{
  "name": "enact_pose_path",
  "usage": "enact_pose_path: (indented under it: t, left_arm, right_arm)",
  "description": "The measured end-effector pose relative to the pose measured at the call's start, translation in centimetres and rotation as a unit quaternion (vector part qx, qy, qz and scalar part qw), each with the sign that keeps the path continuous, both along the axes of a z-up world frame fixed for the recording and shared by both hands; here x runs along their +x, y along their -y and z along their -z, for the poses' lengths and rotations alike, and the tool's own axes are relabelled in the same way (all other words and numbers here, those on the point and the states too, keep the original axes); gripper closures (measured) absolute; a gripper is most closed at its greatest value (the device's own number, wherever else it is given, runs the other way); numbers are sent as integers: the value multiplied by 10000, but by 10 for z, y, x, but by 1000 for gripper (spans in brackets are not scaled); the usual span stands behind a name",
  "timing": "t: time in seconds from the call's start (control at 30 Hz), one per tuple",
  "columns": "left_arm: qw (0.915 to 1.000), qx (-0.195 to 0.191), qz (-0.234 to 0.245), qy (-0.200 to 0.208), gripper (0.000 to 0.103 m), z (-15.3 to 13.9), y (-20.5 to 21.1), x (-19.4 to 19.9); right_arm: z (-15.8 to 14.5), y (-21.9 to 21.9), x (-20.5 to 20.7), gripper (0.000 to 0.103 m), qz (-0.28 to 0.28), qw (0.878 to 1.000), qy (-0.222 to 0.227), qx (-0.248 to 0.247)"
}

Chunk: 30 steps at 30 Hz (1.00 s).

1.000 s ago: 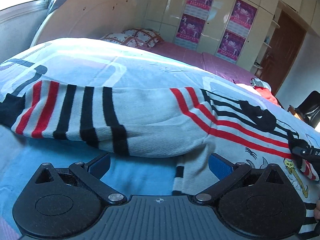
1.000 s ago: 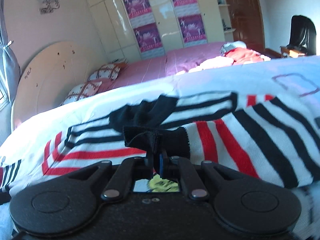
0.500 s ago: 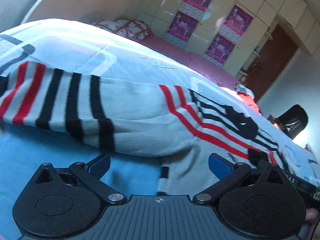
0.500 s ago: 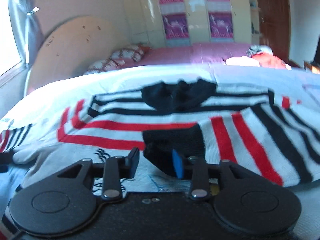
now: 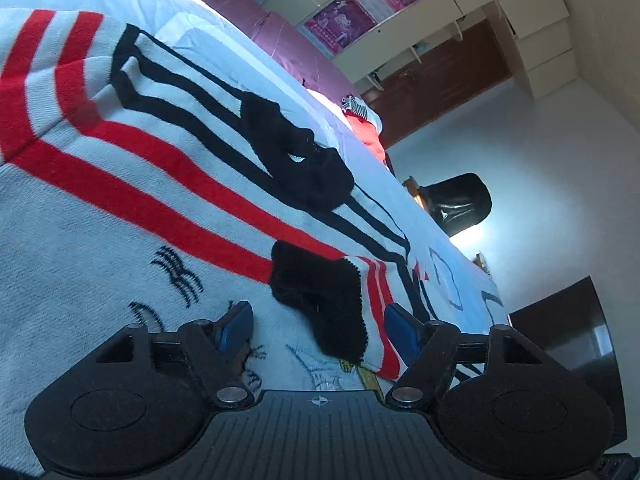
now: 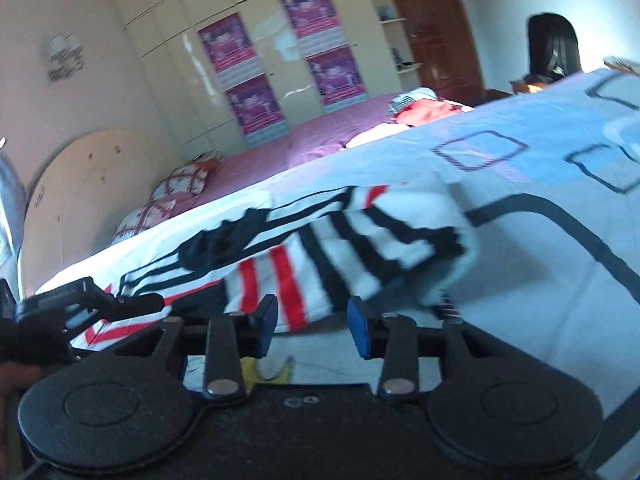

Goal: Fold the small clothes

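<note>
— Knitted striped sweater [image 5: 168,184] lies flat on the bedcover [image 6: 540,264], straight ahead of both tools. What changed?

— A second ago the right gripper [image 6: 313,322] pinched the black cuff [image 5: 320,300]. Now its jaws are spread and hold nothing, and the cuff rests on the sweater's front, just before the left gripper [image 5: 318,330], which is also spread and empty.

— So this sleeve seems folded in; probably the other sleeve comes next.
</note>
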<state>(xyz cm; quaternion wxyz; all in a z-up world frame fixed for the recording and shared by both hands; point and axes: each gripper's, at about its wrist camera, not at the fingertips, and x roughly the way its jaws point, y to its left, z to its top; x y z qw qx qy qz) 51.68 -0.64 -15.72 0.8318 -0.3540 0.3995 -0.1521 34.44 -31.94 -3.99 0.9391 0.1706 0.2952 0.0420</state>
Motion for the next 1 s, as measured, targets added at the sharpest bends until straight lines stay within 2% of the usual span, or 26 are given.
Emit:
enact_pose_path:
  t: [0.13,0.17,0.2,0.23,0.3,0.43,0.5,0.53,0.57,0.67,0.73,0.8,0.83,0.87,0.9,0.93,1.0]
  left_arm:
    - [9983,547,173,38,33,-3,35,32]
    - [9964,808,250,91,43,-5,44,38]
    - [9917,1215,397,108,89,-8,55,46]
    - [9888,1394,532,85,98,-6,63,53]
    - [9880,1436,515,228,98,-8,69,58]
    - [9755,1805,310,1222,98,-47,61,37]
    - [9691,2006,127,1433,98,-59,37,19]
    - [9663,2185,106,1360,98,-55,31,16]
    - [9648,2346,73,1182,98,-48,23,14]
    - [9737,2180,-64,659,98,-26,-1,13]
    - [9748,2135,-76,637,98,-22,-6,13]
    - [9752,2108,-93,665,98,-21,-8,13]
    - [9751,2107,-82,683,98,-20,-7,14]
    - [9750,2100,-100,713,98,-21,-7,14]
    - [9748,2081,-174,789,98,-22,-10,11]
    - [9746,2013,-279,941,98,-26,-14,5]
    - [9696,2039,-481,1266,98,-37,-17,-8]
  right_arm:
    - [9,30,2,63,317,9979,-126,552]
    - [11,36,2,63,379,9967,-145,699]
    - [13,42,2,63,439,9954,-169,837]
    - [15,46,2,63,477,9945,-173,915]
    - [16,50,4,63,514,9939,-190,959]
    - [13,55,3,63,447,9937,-120,1025]
    - [17,61,6,60,384,9895,-161,1387]
    - [23,65,9,57,334,9847,-248,1694]
    - [33,69,15,57,272,9761,-425,2112]
    - [65,79,31,57,399,9423,-785,3228]
    - [74,88,34,57,612,9280,-632,3620]
    - [84,100,39,57,831,9026,-530,4190]
    - [90,105,42,63,938,8913,-525,4404]
    - [93,109,45,70,1068,8862,-576,4471]
    - [92,109,46,93,1195,8907,-640,4340]
    - [85,107,46,94,1289,9053,-638,3998]
    - [66,96,44,94,1025,9332,-304,3432]
